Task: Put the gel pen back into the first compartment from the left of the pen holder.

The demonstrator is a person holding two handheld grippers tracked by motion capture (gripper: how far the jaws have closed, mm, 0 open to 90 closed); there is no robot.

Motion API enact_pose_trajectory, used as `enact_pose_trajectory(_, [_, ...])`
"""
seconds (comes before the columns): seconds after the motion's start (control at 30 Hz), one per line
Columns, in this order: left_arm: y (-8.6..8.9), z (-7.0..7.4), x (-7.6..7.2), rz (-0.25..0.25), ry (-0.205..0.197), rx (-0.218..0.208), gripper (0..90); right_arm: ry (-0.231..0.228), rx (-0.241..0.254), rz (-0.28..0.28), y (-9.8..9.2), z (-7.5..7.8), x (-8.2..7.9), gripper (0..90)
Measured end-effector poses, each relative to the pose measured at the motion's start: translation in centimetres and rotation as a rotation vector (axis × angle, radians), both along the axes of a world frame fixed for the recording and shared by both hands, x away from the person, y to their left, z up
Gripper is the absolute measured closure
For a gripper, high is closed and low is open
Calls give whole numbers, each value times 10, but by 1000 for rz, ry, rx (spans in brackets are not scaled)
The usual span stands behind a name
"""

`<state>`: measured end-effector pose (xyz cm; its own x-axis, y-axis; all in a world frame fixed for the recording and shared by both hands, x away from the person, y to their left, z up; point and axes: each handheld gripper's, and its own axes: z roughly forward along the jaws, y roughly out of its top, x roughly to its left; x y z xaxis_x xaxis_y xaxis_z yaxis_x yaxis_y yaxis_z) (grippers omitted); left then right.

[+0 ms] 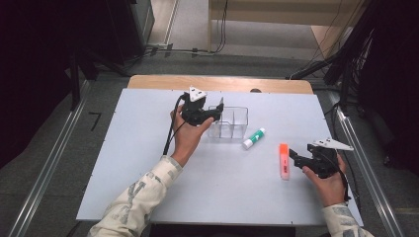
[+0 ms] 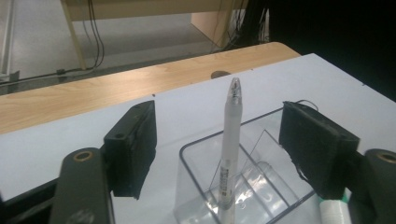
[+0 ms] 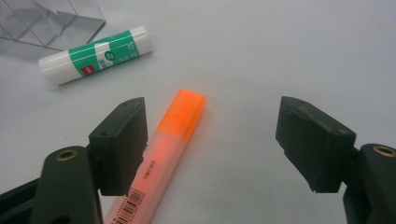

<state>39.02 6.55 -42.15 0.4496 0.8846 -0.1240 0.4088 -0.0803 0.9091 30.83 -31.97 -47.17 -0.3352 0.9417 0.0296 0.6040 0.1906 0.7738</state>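
One pen (image 2: 230, 154) stands in the clear organizer (image 2: 261, 196), ungripped between the wide-open left hand-held gripper (image 2: 219, 144).

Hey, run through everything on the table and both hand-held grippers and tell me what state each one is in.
Left hand-held gripper: open, jaws either side of the pen, not pressing it.
Right hand-held gripper: open, over the highlighter.
Pen: standing nearly upright in the organizer.
Clear organizer: upright on the table.
Glue stick: capped, lying flat.
Orange highlighter: capped, lying flat.
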Motion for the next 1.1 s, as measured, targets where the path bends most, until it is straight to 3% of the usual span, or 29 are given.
enact_pose_trajectory(0.57, [28,-12,-26,18,21,-23,270,3,-9,2,3,-1,0,238])
enact_pose_trajectory(0.87, [40,-17,-42,37,20,-11,270,2,-14,4,4,-1,0,238])
enact_pose_trajectory(1.1, [46,-24,-61,17,33,-3,270,5,-15,8,4,-2,0,238])
